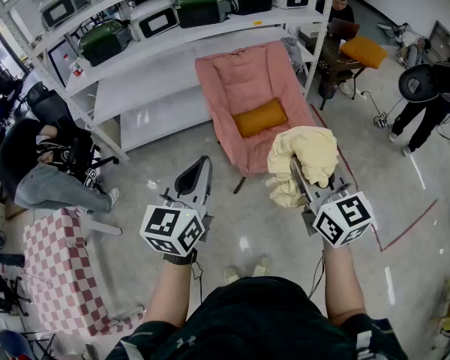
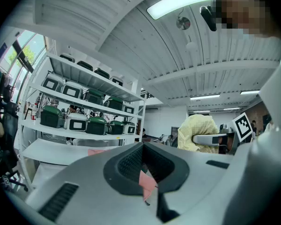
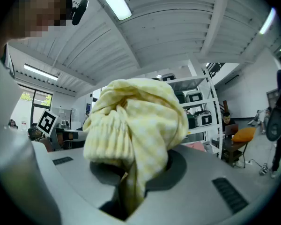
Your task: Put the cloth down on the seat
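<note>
Pinching bunched yellow cloth [image 1: 309, 153] in right gripper [image 1: 295, 169], jaws clamped on its folds, holding it aloft short of pink chair [image 1: 240, 77], presumably for carrying over to the seat. Holding left gripper [image 1: 200, 172] empty, jaws pressed together, clear of the path.

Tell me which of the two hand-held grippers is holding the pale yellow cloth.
The right hand-held gripper: the pale yellow cloth is bunched between its jaws. The left hand-held gripper has nothing between its jaws.
</note>
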`<state>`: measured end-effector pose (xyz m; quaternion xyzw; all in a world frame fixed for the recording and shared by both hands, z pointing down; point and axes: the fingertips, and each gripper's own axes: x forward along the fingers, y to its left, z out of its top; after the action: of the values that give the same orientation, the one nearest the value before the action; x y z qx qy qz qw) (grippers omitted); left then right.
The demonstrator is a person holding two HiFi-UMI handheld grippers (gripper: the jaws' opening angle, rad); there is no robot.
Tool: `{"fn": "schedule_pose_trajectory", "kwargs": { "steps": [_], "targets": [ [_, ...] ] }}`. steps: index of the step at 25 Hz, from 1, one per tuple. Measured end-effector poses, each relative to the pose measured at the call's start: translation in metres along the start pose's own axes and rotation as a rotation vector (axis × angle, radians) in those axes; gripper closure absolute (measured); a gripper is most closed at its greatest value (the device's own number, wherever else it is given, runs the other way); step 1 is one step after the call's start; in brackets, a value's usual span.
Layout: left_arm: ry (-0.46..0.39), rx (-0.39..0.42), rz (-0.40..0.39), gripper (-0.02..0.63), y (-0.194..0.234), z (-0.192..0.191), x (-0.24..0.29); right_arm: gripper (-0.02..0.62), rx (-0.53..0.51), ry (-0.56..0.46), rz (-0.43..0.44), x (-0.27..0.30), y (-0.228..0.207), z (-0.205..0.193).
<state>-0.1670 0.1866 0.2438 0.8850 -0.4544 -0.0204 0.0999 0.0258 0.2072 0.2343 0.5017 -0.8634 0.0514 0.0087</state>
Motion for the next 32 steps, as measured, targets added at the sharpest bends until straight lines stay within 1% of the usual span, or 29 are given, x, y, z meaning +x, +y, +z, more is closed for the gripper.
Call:
{"fn": "schedule_pose_trajectory", "kwargs": {
  "steps": [13,17,27,32],
  "targets": [
    [0.009,0.004,0.004,0.600,-0.013,-0.002,0.012,0.522,-0.002,0.007,0.014,-0.002,-0.014,-0.003],
    [0.015,0.006,0.008,0.600,-0.020,-0.005,0.018,0.520,0.017,-0.006,0.010,-0.008,-0.025,-0.002],
    [0.015,0.020,0.038,0.600,-0.035,-0.013,0.037,0.520,0.016,-0.018,-0.011,-0.015,-0.056,-0.012],
    [0.016,0.021,0.038,0.600,-0.032,-0.016,0.050,0.520,0.018,-0.008,-0.020,-0.008,-0.065,-0.021]
  ]
}}
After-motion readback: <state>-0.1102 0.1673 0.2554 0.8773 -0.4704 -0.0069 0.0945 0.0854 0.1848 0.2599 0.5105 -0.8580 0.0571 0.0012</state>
